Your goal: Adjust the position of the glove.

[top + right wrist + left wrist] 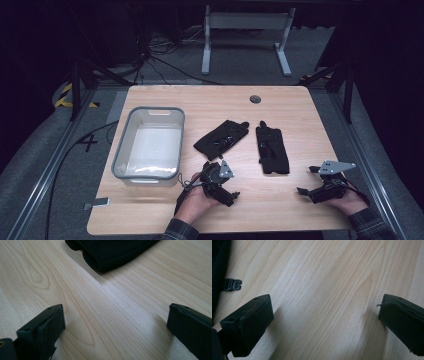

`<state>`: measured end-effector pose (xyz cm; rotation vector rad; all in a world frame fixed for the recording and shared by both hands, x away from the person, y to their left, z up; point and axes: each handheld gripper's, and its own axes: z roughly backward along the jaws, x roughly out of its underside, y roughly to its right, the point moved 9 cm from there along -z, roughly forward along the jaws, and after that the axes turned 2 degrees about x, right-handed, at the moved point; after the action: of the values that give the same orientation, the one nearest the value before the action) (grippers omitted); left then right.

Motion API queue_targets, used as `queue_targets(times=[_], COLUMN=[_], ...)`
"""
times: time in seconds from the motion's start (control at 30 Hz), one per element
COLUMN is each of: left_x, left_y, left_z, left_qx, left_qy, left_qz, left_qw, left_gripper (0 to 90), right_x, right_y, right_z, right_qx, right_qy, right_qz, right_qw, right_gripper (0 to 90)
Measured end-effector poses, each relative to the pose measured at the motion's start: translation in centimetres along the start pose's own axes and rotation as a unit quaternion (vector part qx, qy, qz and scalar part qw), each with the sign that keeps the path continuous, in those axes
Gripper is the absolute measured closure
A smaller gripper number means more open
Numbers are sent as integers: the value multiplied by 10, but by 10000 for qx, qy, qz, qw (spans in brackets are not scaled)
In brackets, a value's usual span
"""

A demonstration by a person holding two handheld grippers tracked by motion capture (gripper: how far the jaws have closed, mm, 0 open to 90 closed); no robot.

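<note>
Resting low on the near part of the worktop, both grippers are standing with their jaws spread wide and nothing between them. In each gripper view, bare wood grain is showing between the two black jaws.

The work in hand is looking like the pair of black gloves lying in the middle of the worktop, with a grey bin sitting to their left, probably as the place they are meant to go.

The left glove is lying on a slant, its long axis running from near-left to far-right, fingers pointing away and to the right. The left gripper is sitting just on the near side of its cuff end, so that glove is lying straight ahead of it and very near. In the left gripper view a dark edge and a small black clasp are peeking in at the far left.

The right glove is lying almost straight along the near-to-far line, fingers away. The right gripper is resting near the right edge, pointing leftward, with this glove's cuff lying ahead and to the left, farther off than the other pairing. In the right gripper view the glove's rounded edge is showing at the top, beyond the jaws.

Judging by this, each hand is nearer its own glove, and the left one is needing the shorter reach.
</note>
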<state>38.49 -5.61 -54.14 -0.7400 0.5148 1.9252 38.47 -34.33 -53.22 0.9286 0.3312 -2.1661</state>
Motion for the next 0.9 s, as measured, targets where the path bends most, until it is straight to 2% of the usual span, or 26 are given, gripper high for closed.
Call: queue_targets(times=[0.23, 0.43, 0.63, 0.67, 0.7, 0.73, 0.77, 0.8, 0.9], left_x=[0, 0, 0, 0, 0, 0, 0, 0, 0], left_y=[0, 1, 2, 2, 2, 2, 2, 2, 2], left_z=[0, 0, 0, 0, 0, 0, 0, 0, 0], left_qx=[-4, -34, -45, -45, -45, -45, -44, -44, -49], left_qy=[1, 12, 13, 13, 12, 12, 11, 11, 17], left_qz=[3, 51, 67, 67, 72, 72, 71, 71, 64], left_qw=[10000, 10000, 10000, 10000, 10000, 10000, 10000, 10000, 10000], left_gripper=[1, 0, 0, 0, 0, 0, 0, 0, 0], right_x=[0, -7, -23, -23, -28, -28, -32, -32, -37], right_y=[-1, -2, -5, -5, -6, -6, -5, -5, -4], right_z=[0, 5, 10, 10, 8, 8, 7, 7, 6], right_qx=[-60, -93, -219, -219, -239, -239, -207, -207, -220], right_qy=[-15, -13, 238, 238, 235, 235, 180, 180, 159], right_qz=[51, 118, 88, 88, 83, 83, 130, 130, 103], right_qw=[10000, 9999, 9994, 9994, 9994, 9994, 9995, 9995, 9996], right_gripper=[43, 221, 426, 426, 511, 511, 604, 604, 714])
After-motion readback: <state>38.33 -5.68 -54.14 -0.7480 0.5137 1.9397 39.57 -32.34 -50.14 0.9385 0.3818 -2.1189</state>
